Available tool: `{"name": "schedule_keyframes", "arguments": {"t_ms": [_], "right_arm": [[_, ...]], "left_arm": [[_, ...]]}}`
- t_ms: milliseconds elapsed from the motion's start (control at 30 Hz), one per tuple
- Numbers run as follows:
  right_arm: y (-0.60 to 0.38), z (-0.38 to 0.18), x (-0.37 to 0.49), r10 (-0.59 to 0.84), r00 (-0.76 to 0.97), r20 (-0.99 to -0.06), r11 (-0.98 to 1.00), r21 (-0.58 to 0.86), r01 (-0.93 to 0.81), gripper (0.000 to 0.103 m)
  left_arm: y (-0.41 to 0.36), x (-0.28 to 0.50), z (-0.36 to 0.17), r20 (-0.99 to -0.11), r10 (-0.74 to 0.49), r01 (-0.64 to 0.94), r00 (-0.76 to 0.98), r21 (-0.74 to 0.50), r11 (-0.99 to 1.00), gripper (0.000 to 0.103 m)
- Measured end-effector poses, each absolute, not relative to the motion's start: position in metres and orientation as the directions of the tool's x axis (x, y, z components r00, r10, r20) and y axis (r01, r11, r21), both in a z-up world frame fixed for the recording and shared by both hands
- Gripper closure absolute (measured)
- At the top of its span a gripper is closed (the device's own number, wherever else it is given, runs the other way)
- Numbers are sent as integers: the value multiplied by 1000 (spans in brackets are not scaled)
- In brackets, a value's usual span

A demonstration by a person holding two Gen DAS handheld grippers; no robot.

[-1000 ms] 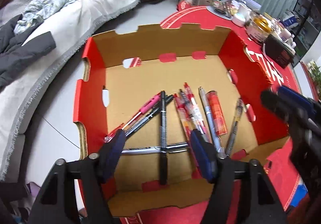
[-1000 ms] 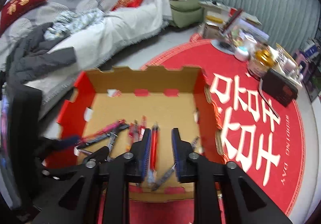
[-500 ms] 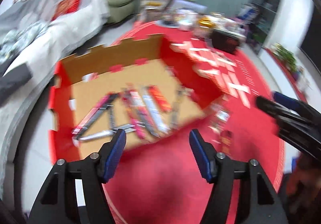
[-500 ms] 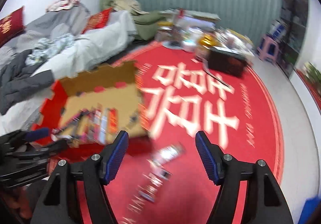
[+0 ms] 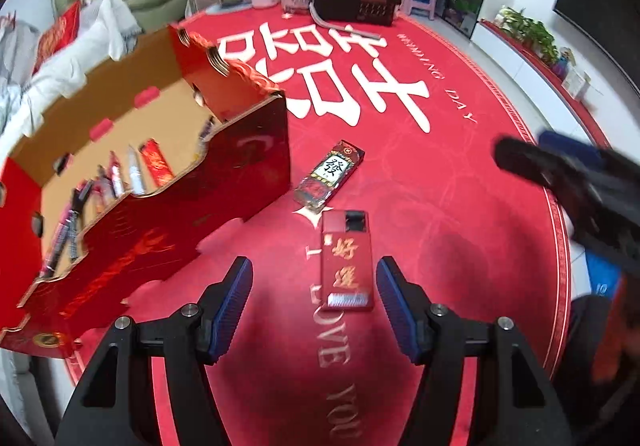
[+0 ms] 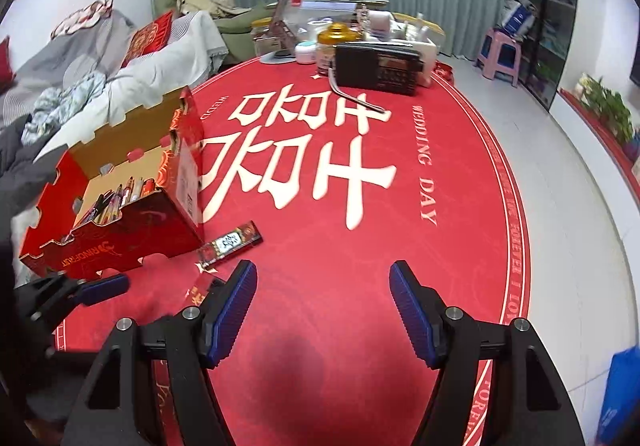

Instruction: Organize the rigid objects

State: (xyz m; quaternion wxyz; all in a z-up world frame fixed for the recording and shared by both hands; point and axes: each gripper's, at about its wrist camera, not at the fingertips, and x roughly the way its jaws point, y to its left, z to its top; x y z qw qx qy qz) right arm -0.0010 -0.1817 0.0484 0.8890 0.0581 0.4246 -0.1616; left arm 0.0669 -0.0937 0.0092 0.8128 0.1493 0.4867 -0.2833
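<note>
A red cardboard box on the red round tablecloth holds several pens and a red lighter. Two flat lighters lie on the cloth beside it: a red one with gold characters and a dark patterned one. My left gripper is open and empty, its fingers on either side of the red lighter's near end, above it. My right gripper is open and empty over bare cloth, right of the lighters. It also shows at the right of the left wrist view.
At the table's far side stand a black radio, a gold-lidded jar, tubs and other clutter. A sofa with clothes lies to the left. A pink stool stands on the floor at the right.
Both grippers swung right, away from over the box to the cloth beside it. The right gripper opened wide. The two lighters came into view.
</note>
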Motion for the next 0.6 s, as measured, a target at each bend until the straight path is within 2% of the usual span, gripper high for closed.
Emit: {"name": "schedule_keyframes", "arguments": {"t_ms": [200, 300, 400, 500, 600], "right_arm": [[-188, 37, 9, -205, 600, -774, 951, -14, 308, 33], [-191, 32, 26, -143, 616, -775, 978, -14, 209, 33], [-181, 27, 48, -46, 640, -767, 990, -120, -73, 33], [-166, 21, 63, 6, 599, -800, 896, -262, -359, 33], [-156, 16, 70, 36, 586, -809, 783, -342, -520, 33]], "left_arm": [[-100, 71, -11, -908, -249, 562, 337, -18, 827, 35], [-98, 73, -13, -909, -263, 542, 323, -50, 839, 38], [-103, 73, -13, -912, -287, 555, 294, -81, 828, 51], [-113, 69, -18, -926, -279, 592, 256, -78, 802, 51], [-120, 60, -19, -920, -249, 609, 301, -15, 793, 51]]}}
